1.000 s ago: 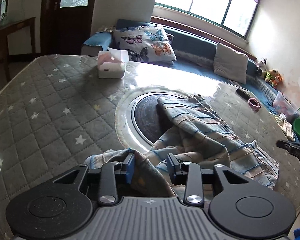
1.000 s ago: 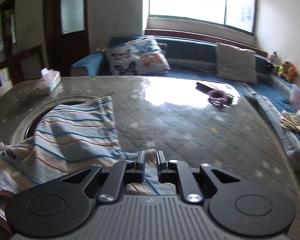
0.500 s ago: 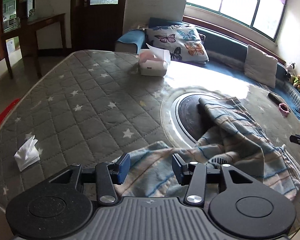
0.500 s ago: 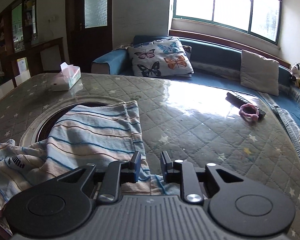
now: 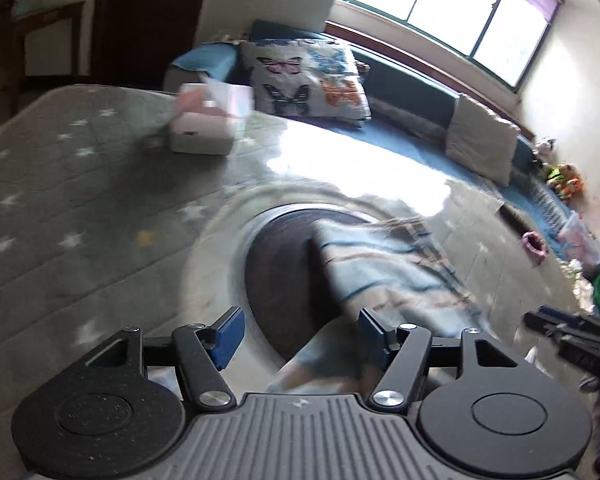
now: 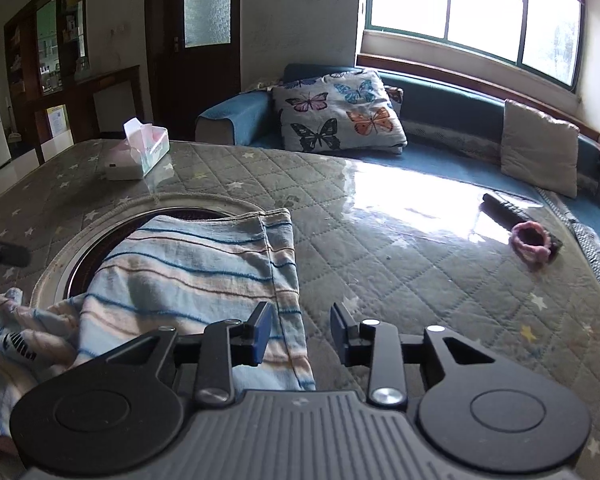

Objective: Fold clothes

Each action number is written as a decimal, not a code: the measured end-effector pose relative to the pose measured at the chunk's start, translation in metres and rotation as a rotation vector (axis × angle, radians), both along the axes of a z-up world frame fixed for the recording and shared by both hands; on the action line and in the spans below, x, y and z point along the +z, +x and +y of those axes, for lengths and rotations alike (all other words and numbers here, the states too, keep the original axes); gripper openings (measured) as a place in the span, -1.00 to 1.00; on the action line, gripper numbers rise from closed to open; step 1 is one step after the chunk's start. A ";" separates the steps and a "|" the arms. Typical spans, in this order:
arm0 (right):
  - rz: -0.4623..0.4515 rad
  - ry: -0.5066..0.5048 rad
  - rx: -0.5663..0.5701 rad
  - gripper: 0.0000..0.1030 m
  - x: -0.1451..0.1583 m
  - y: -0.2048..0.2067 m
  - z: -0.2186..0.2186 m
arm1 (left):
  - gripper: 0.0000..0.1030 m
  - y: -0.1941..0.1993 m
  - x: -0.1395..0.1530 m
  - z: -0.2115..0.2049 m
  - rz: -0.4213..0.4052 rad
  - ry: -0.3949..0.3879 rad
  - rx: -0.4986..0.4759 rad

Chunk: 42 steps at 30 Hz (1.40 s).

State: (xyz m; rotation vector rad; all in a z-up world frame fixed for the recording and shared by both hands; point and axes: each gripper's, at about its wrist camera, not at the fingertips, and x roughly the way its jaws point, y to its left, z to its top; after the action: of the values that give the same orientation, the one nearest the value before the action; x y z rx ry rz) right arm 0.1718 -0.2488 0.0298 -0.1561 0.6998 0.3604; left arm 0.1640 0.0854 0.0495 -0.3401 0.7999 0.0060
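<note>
Quilted table (image 6: 400,264): both fingers opening, clear of striped garment (image 6: 188,268).

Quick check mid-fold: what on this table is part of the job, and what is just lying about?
For the job:
striped garment
left gripper, opening
right gripper, opening

Lying about:
tissue box
pink hair tie
remote

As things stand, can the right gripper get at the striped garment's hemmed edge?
Probably yes: the right gripper, jaws opening with nothing pressed between them, sits right over the striped garment, whose hemmed edge lies uncovered on the table.
</note>
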 end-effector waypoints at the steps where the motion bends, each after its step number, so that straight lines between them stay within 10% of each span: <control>1: 0.005 -0.001 -0.002 -0.35 -0.003 0.006 0.002 | 0.29 0.010 -0.003 -0.003 0.005 -0.005 0.000; 10: 0.055 0.018 0.018 -0.35 -0.028 0.062 0.021 | 0.26 0.072 -0.040 -0.009 0.092 -0.081 -0.004; 21: 0.088 0.086 0.029 -0.35 -0.052 0.122 0.042 | -0.81 0.091 -0.047 -0.013 0.054 -0.172 -0.078; 34: 0.083 0.078 0.075 -0.36 -0.065 0.145 0.046 | -0.85 0.087 -0.010 -0.045 -0.124 -0.199 -0.215; 38: 0.057 0.059 0.103 -0.94 -0.066 0.140 0.052 | -0.85 0.087 -0.008 -0.060 -0.140 -0.191 -0.252; 42: -0.007 0.020 0.037 -0.97 -0.054 0.128 0.044 | -0.85 0.084 -0.007 -0.075 -0.154 -0.182 -0.296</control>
State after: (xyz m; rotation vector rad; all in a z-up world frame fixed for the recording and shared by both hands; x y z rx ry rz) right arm 0.2994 -0.2045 -0.0240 -0.1515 0.6864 0.4023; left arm 0.2482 0.0101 0.0430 -0.3864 0.6927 -0.3686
